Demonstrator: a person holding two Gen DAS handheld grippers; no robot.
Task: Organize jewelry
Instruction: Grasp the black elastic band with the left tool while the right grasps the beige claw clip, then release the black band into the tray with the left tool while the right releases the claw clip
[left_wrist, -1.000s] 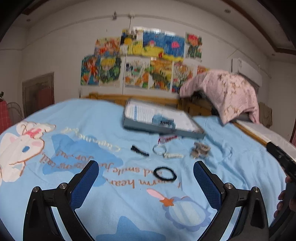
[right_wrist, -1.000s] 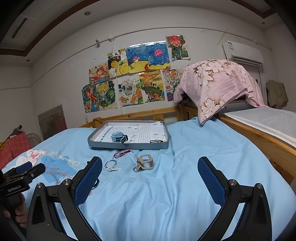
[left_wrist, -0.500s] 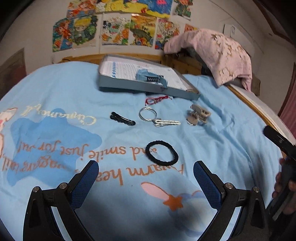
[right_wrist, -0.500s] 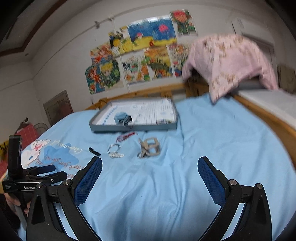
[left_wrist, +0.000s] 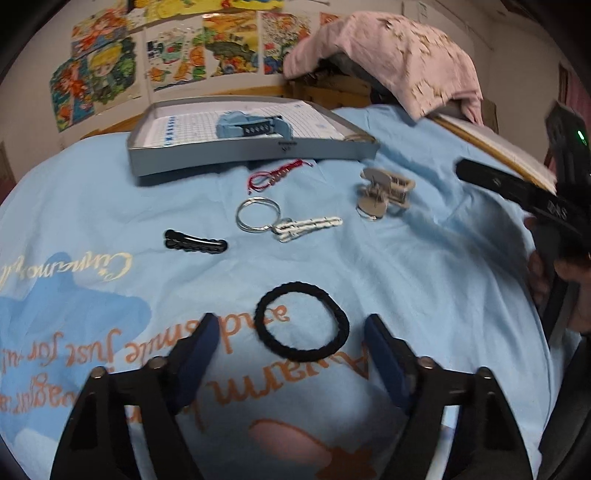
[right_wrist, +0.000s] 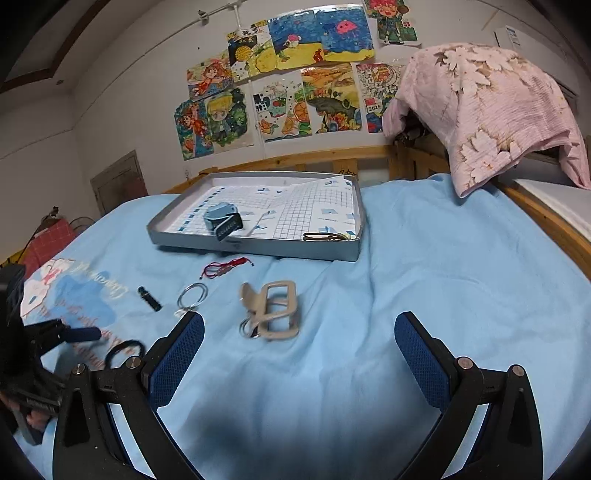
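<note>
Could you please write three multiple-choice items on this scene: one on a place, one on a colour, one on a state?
1. Where does the black hair tie lie?
A. in the grey tray
B. on the blue bedspread, ahead of the left gripper
C. on the pink cloth

2. What colour is the cord bracelet in front of the grey tray?
A. red
B. green
C. yellow

3. How does the right gripper stand?
A. shut on the beige claw clip
B. shut on the key ring
C. open, holding nothing

Answers: 1 B, the tie rests on the blue bedspread just beyond the left gripper, whose jaws have just been closing. 2 A, the cord is red. 3 C, its pads stand wide apart over bare bedspread, short of the beige claw clip.
</note>
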